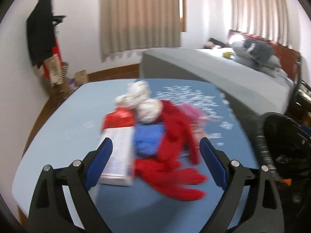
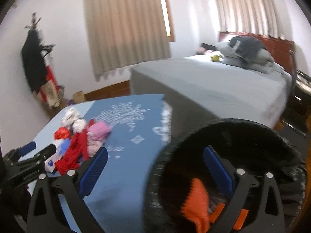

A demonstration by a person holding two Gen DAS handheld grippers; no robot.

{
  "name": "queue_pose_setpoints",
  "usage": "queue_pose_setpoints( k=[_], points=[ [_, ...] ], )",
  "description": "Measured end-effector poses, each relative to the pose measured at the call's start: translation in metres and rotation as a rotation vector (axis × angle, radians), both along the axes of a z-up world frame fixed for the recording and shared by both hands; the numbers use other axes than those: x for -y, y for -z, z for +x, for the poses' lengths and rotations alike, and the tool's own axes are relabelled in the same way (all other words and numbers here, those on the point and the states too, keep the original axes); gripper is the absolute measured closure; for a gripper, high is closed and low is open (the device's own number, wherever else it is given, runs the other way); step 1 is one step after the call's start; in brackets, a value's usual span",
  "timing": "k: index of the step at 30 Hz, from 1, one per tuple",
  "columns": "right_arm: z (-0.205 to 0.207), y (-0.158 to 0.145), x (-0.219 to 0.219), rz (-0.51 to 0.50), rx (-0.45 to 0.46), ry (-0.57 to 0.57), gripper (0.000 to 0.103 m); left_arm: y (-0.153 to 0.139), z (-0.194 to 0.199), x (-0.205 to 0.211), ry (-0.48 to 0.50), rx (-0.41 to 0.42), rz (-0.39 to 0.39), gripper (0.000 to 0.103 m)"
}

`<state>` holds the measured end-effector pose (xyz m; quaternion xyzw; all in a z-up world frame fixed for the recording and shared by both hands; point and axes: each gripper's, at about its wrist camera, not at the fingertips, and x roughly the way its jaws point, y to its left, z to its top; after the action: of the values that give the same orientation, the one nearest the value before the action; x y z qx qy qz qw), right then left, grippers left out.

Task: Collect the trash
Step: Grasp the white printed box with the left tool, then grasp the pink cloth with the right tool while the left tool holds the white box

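Observation:
A trash pile lies on the blue table (image 1: 58, 128): a white carton (image 1: 118, 155), a red wrapper (image 1: 118, 118), crumpled white paper (image 1: 140, 99), a blue wrapper (image 1: 147, 139), red plastic pieces (image 1: 175, 155) and pink wrapping (image 1: 191, 112). My left gripper (image 1: 156, 147) is open and empty, just in front of the pile. My right gripper (image 2: 155, 161) is open and empty over the rim of a black bin (image 2: 252, 136) that holds orange trash (image 2: 196, 205). The pile (image 2: 77, 136) and the left gripper (image 2: 40, 149) also show at the left of the right wrist view.
The bin (image 1: 287, 147) stands off the table's right edge. A grey bed (image 2: 223, 85) with pillows lies behind. A coat stand (image 1: 42, 38) with dark clothes and a cardboard box (image 1: 80, 76) are by the far wall.

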<state>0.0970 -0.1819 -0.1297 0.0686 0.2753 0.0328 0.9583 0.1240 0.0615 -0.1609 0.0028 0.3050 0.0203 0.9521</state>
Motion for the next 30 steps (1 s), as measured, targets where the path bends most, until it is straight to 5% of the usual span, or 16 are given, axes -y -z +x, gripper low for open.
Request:
queue_pose_setpoints(
  k=[12,22,30],
  points=[
    [0.040,0.028,-0.062,-0.020,-0.045,-0.104,0.009,0.032,0.022,-0.046,-0.060,-0.093,-0.036,0.026],
    [0.060,0.040,-0.087,-0.057,-0.083,-0.133,0.019,0.048,0.036,-0.063,-0.054,-0.181,-0.141,0.049],
    [0.065,0.035,-0.087,-0.040,-0.075,-0.137,0.022,0.035,0.031,-0.062,-0.066,-0.116,-0.129,0.050]
  ],
)
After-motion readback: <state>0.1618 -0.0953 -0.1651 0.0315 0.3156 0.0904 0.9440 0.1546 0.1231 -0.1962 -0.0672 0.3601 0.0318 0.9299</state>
